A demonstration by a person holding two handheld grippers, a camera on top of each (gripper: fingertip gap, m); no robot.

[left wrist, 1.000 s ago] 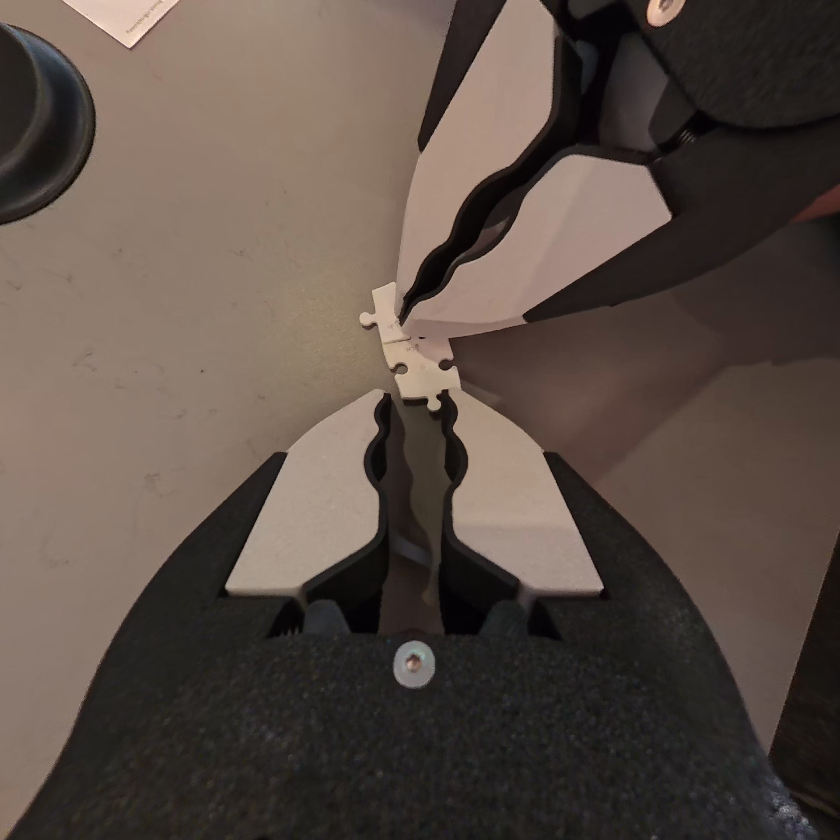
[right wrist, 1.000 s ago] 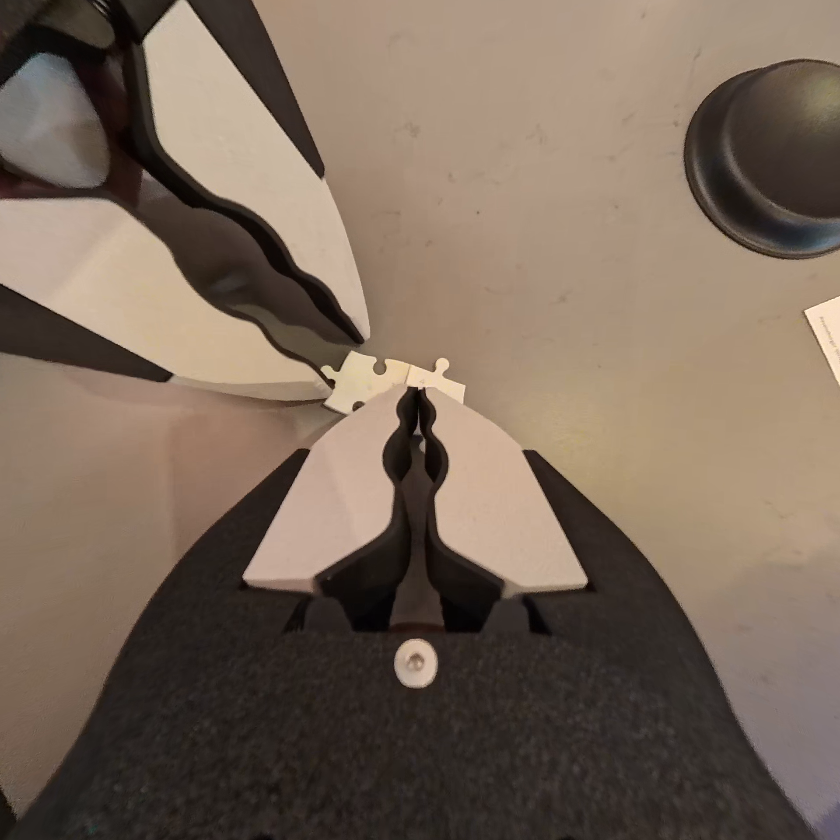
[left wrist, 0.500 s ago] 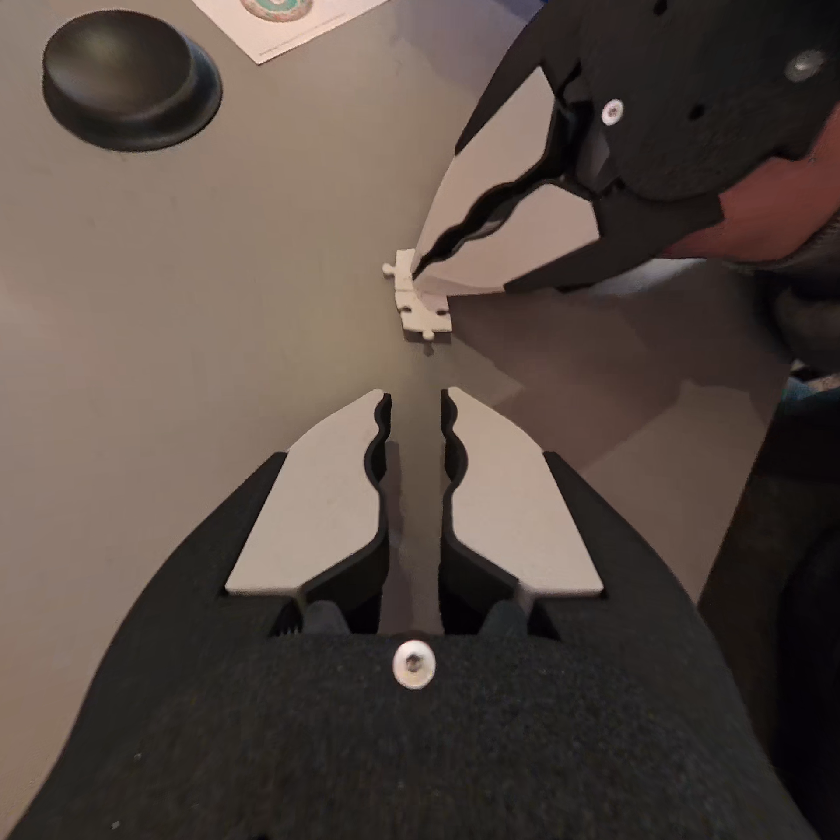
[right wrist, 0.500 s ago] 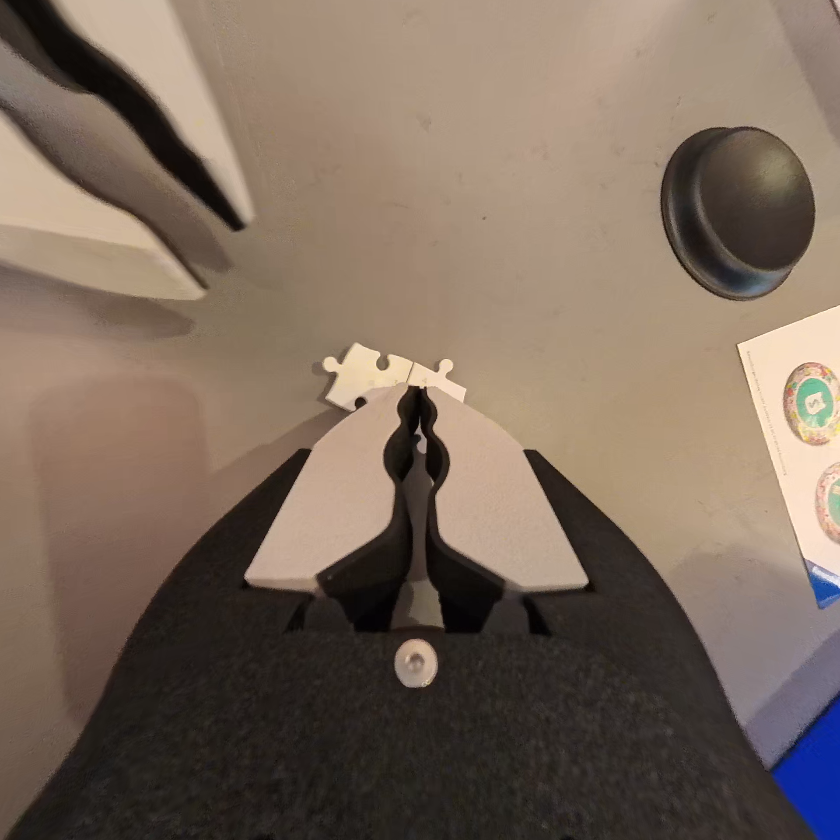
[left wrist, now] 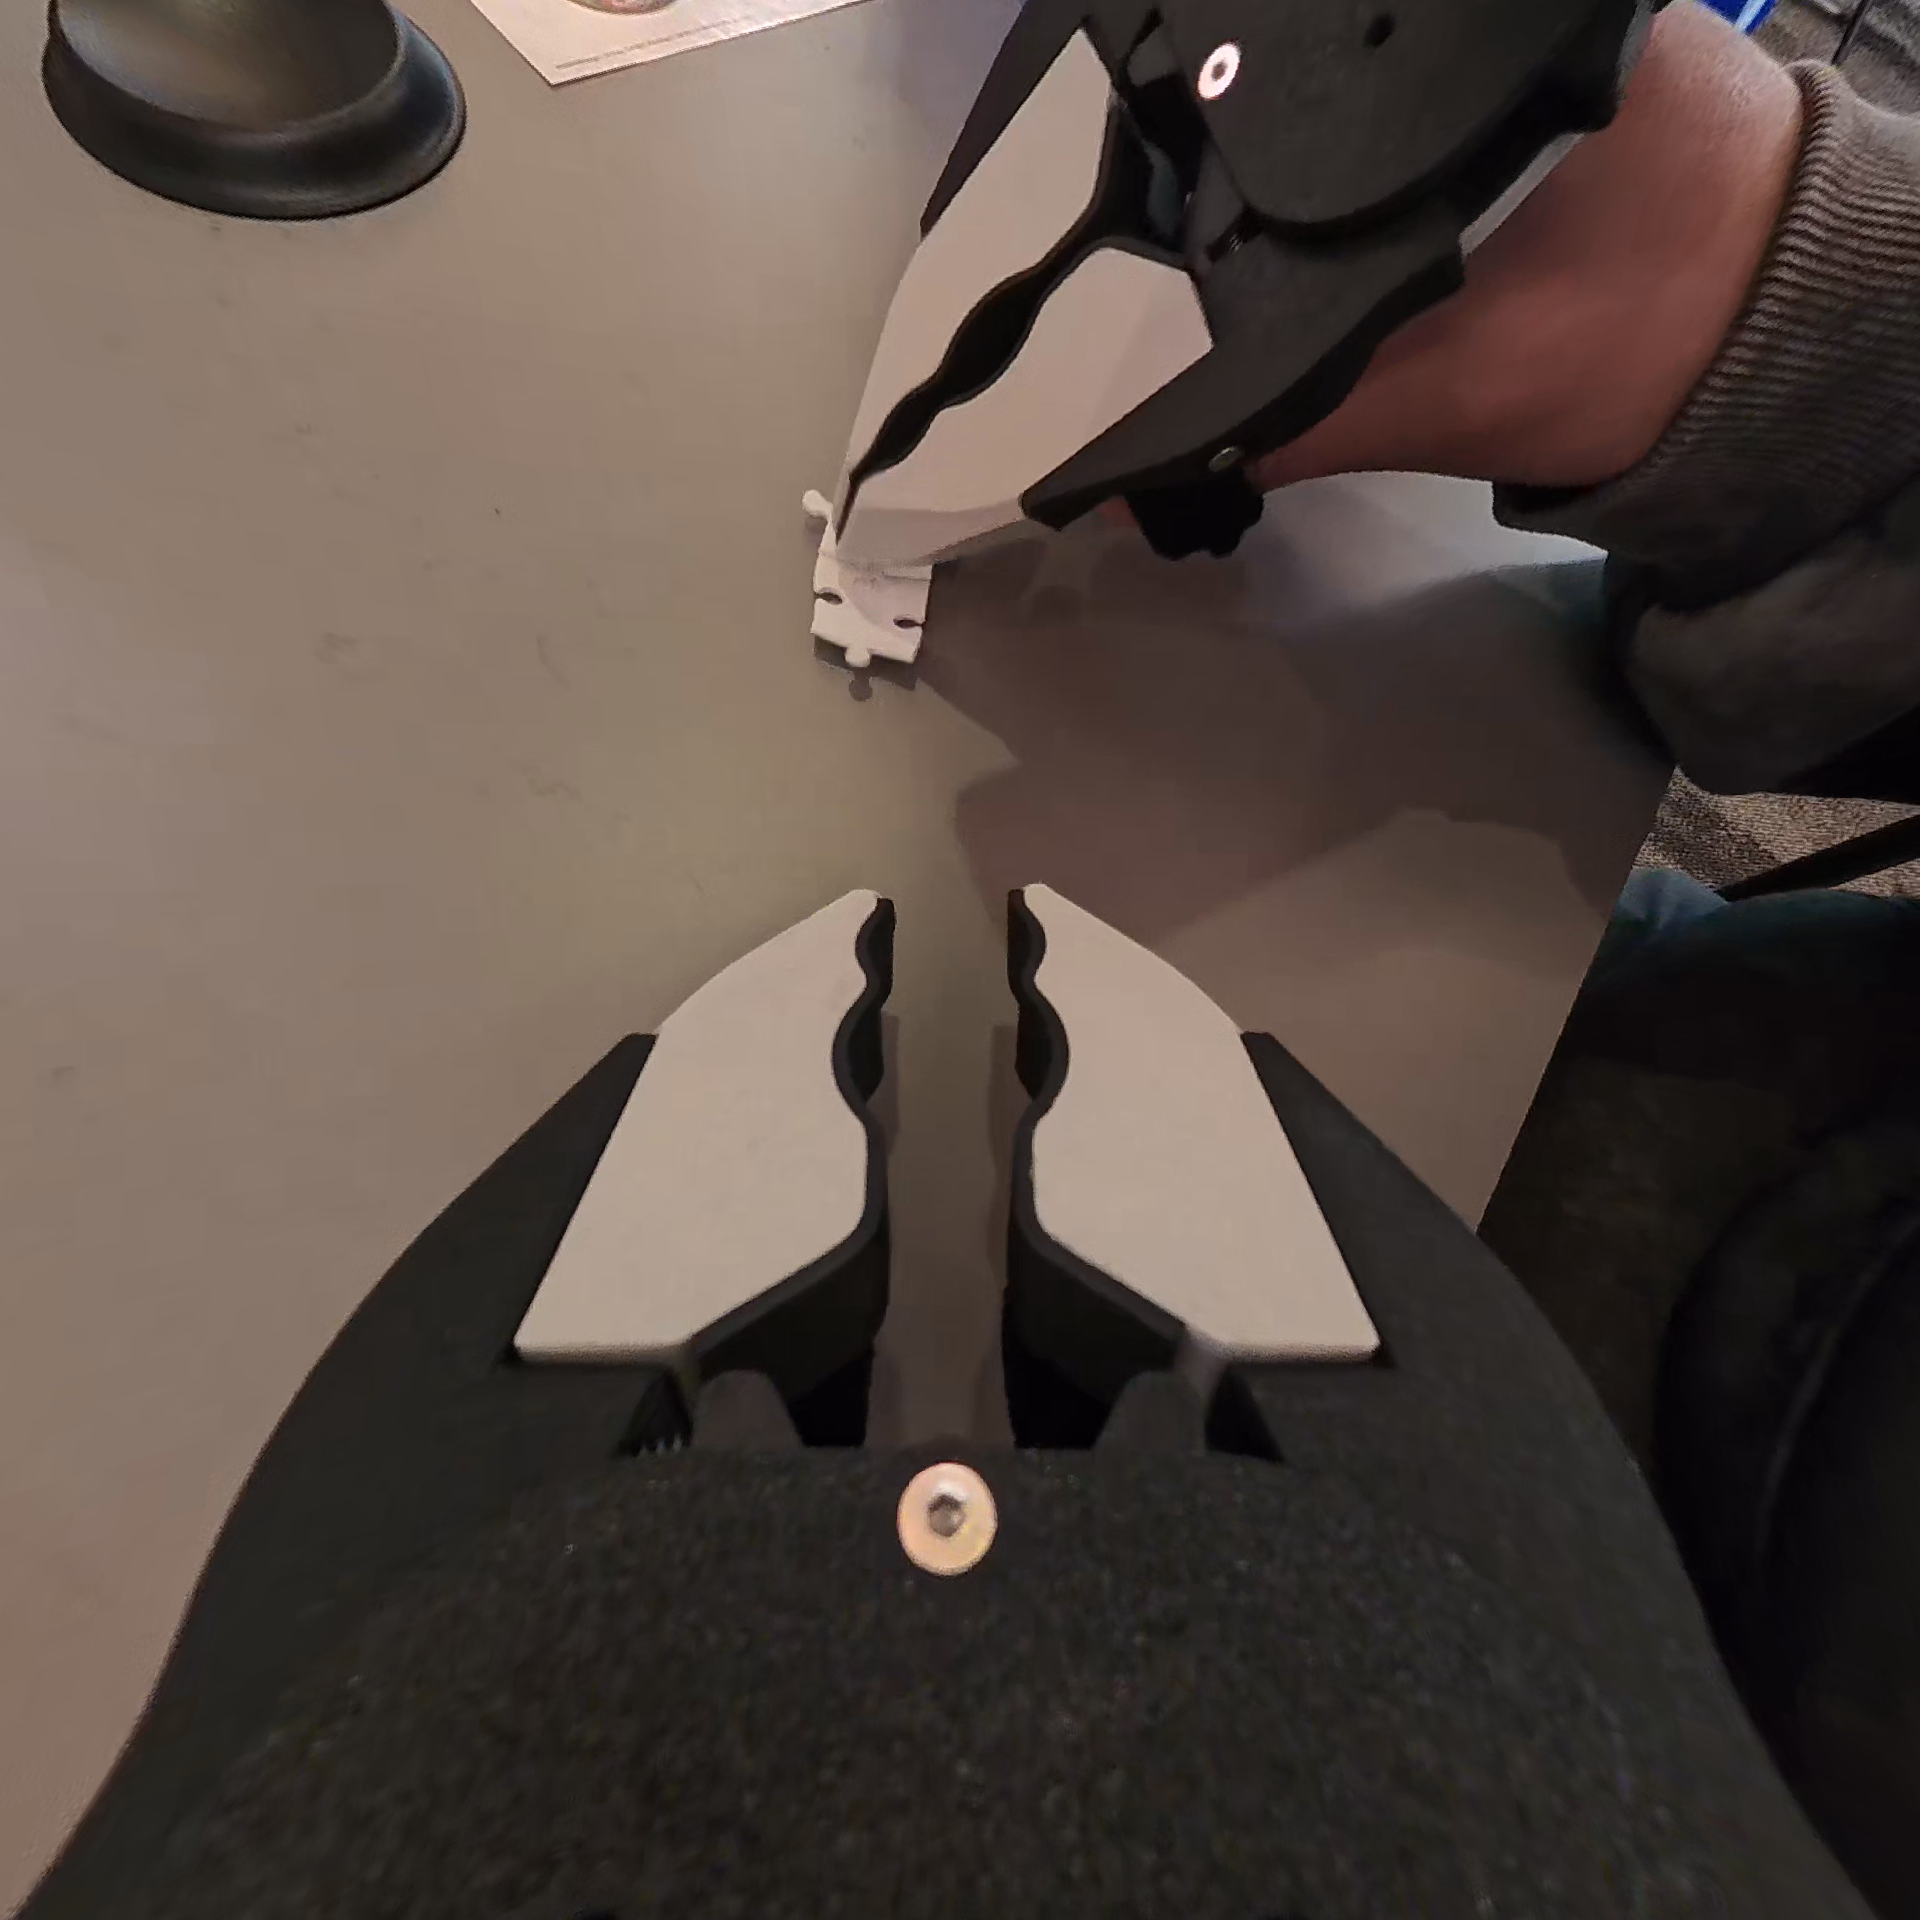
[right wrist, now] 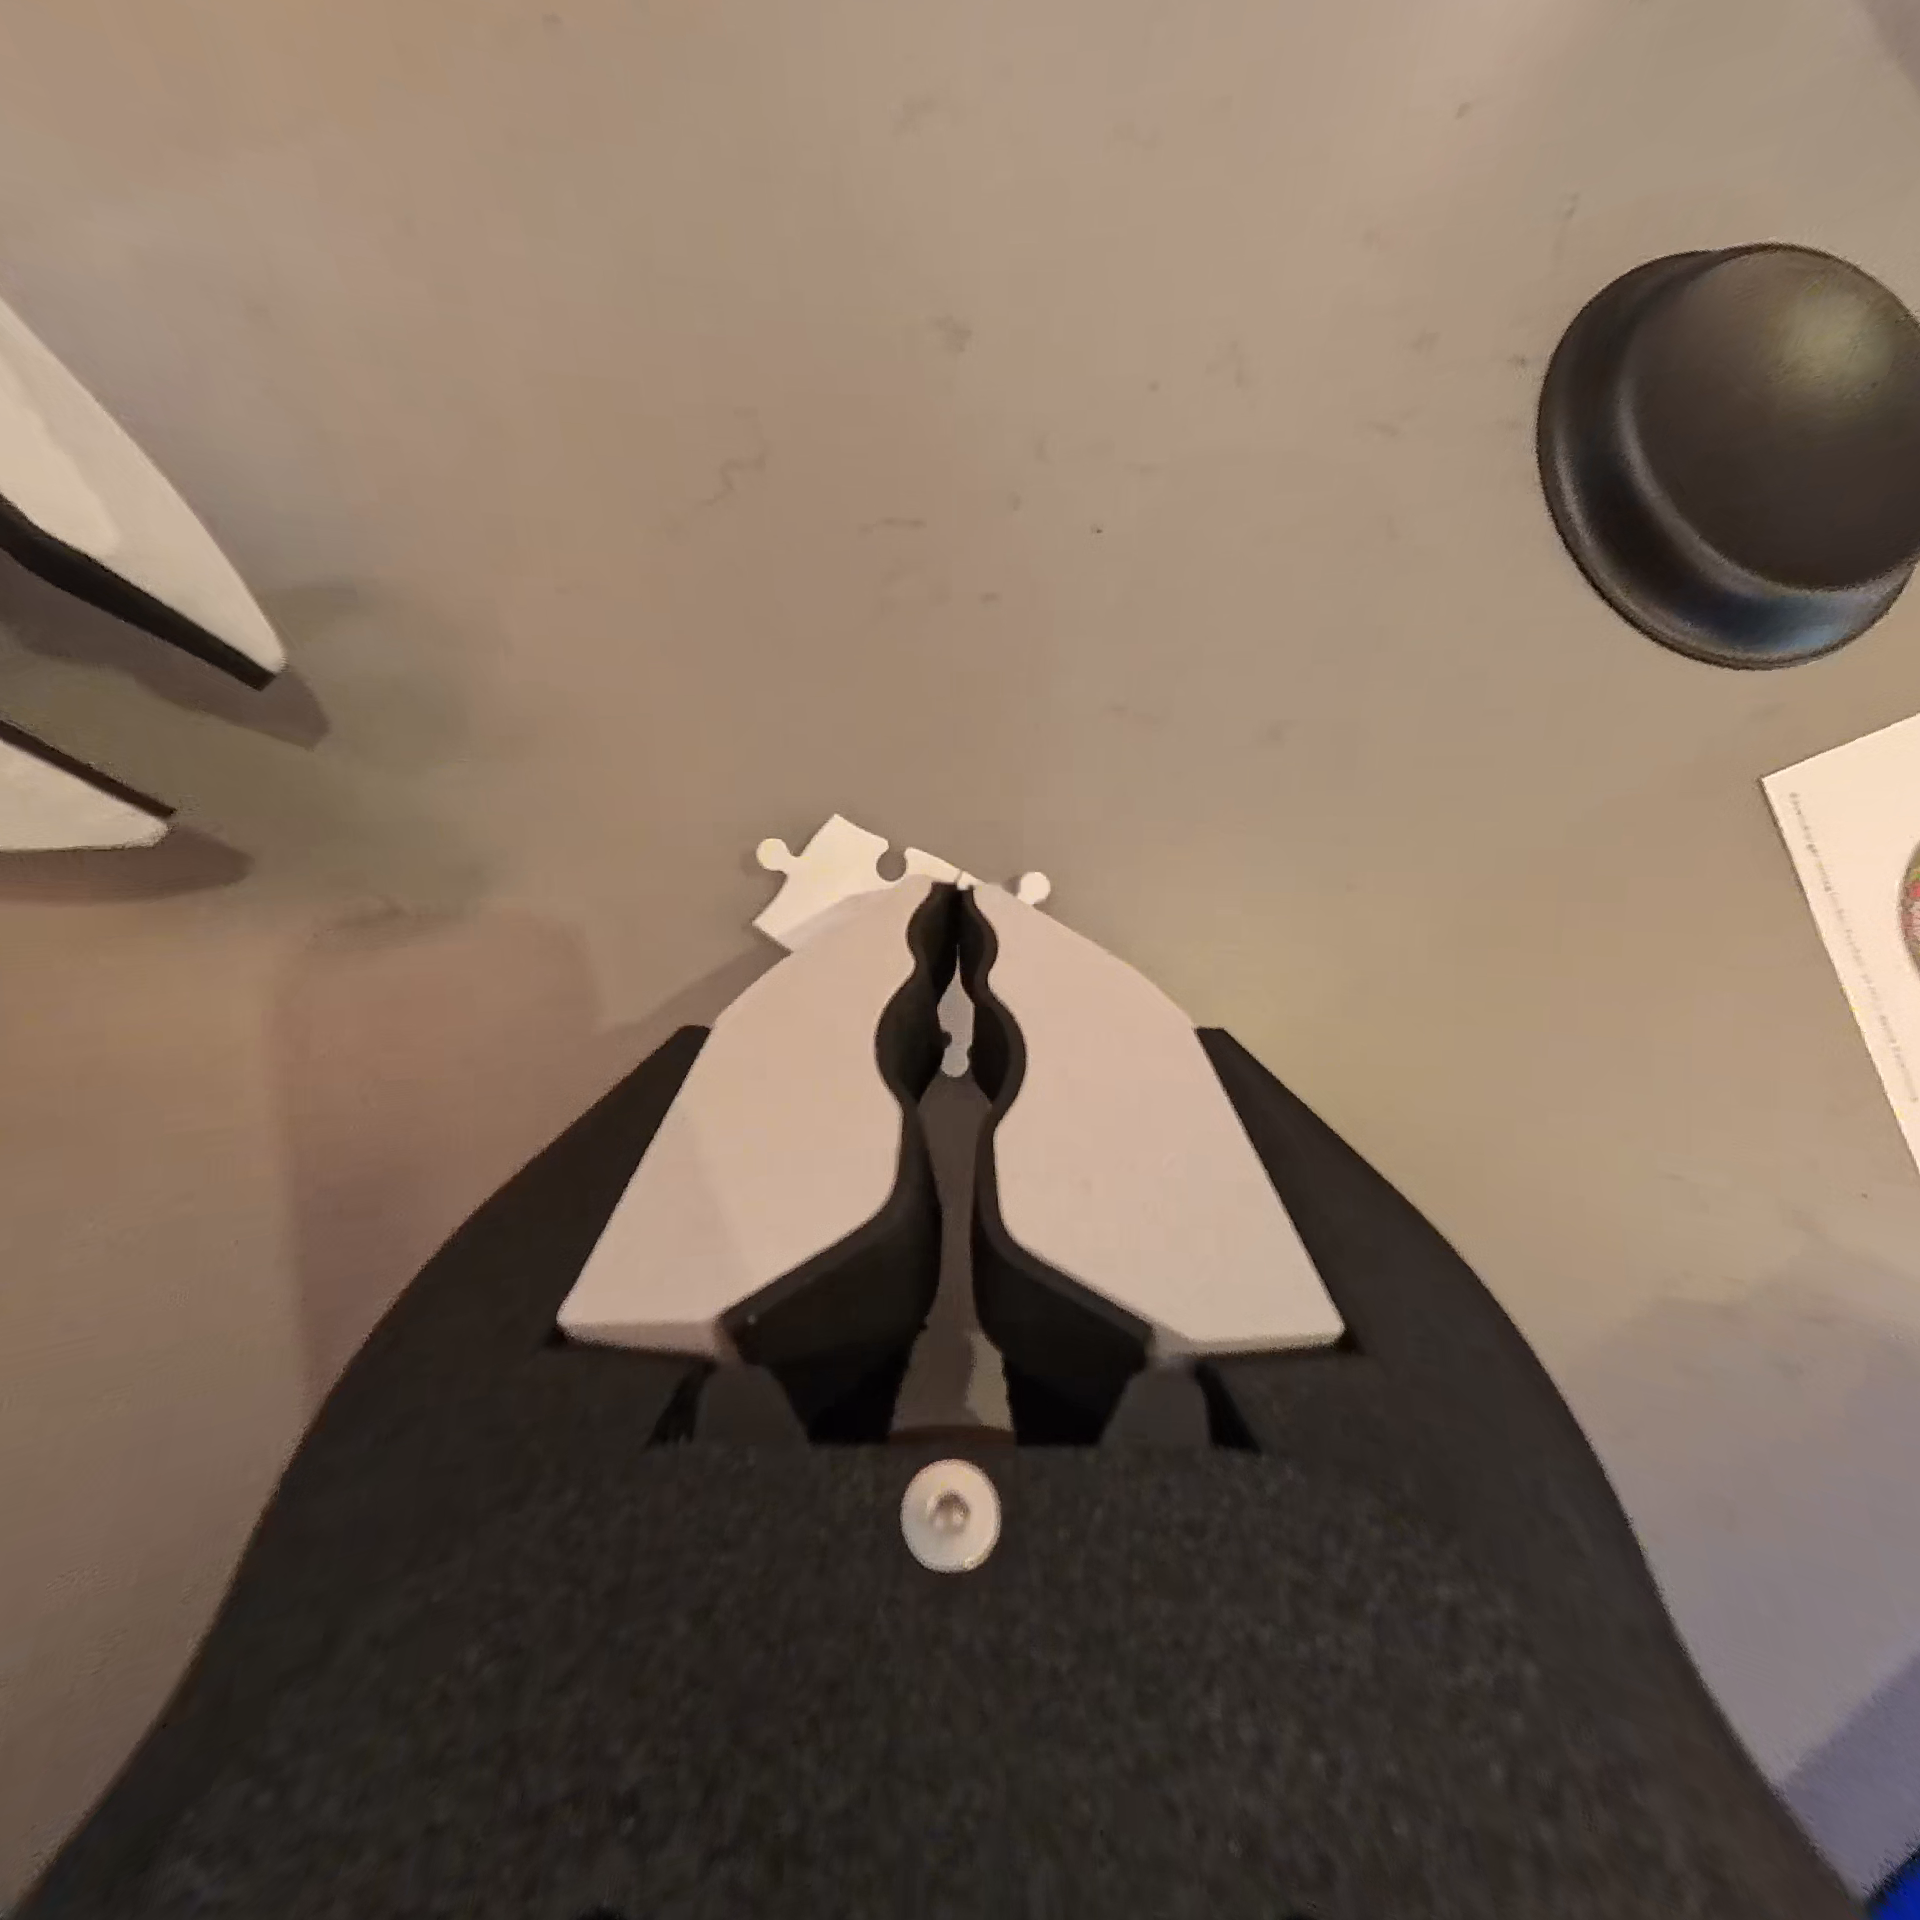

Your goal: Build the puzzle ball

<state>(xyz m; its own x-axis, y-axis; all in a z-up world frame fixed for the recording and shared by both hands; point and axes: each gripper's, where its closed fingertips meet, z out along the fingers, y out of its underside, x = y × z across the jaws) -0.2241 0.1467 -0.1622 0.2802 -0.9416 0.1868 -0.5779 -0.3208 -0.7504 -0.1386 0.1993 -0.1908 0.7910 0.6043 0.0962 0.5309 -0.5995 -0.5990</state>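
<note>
The right gripper is clamped on the joined white puzzle pieces, pinning them low against the grey table, probably to keep the seam tight. The left gripper hangs well apart with its jaws spread, nothing in them. Only the left wrist view shows the person's hand and sleeve; only the right one shows the leaflet beside the black domed stand.

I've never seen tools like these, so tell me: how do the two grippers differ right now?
The left gripper has its fingers apart and holds nothing; the right gripper is closed on the joined white puzzle pieces. The left one sits back from the pieces; the right one's tips press them at the grey table. Both have pale fingers on black bodies.
</note>
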